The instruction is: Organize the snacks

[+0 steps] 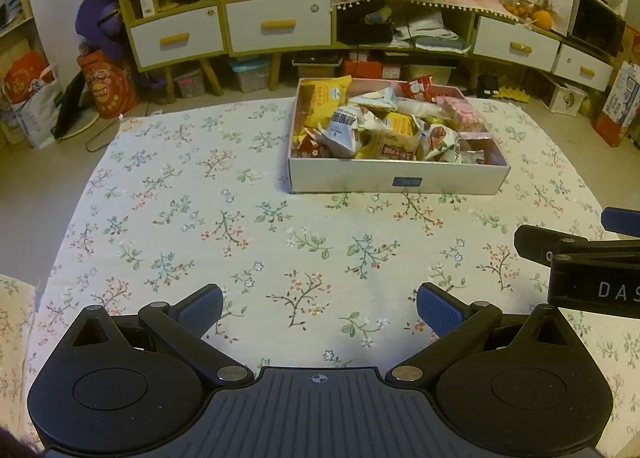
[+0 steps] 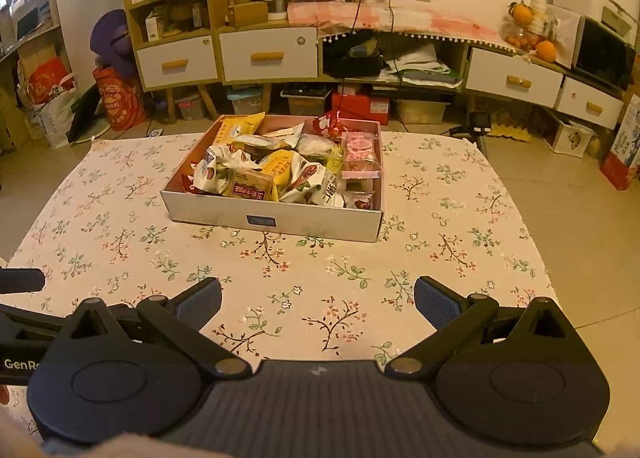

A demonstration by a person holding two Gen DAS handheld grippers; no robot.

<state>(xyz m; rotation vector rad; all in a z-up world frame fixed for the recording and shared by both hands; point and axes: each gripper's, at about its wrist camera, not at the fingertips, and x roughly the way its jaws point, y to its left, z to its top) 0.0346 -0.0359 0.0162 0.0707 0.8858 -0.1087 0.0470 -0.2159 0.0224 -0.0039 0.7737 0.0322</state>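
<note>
A shallow white cardboard box (image 1: 400, 177) (image 2: 276, 219) stands on the floral tablecloth (image 1: 240, 238) (image 2: 320, 278), heaped with several snack packets: yellow (image 1: 320, 97) (image 2: 280, 165), white and red (image 1: 438, 139) (image 2: 308, 177), and pink (image 1: 460, 109) (image 2: 360, 153). My left gripper (image 1: 320, 308) is open and empty, low over the cloth, well short of the box. My right gripper (image 2: 318, 304) is open and empty, also near the table's front. The right gripper's body shows at the right edge of the left wrist view (image 1: 580, 258).
A long wooden cabinet with white drawers (image 1: 280, 27) (image 2: 268, 53) runs behind the table, with boxes and bins (image 2: 360, 105) under it. Bags (image 1: 108, 85) stand on the floor at the left. Oranges (image 2: 546, 51) sit on the cabinet at the right.
</note>
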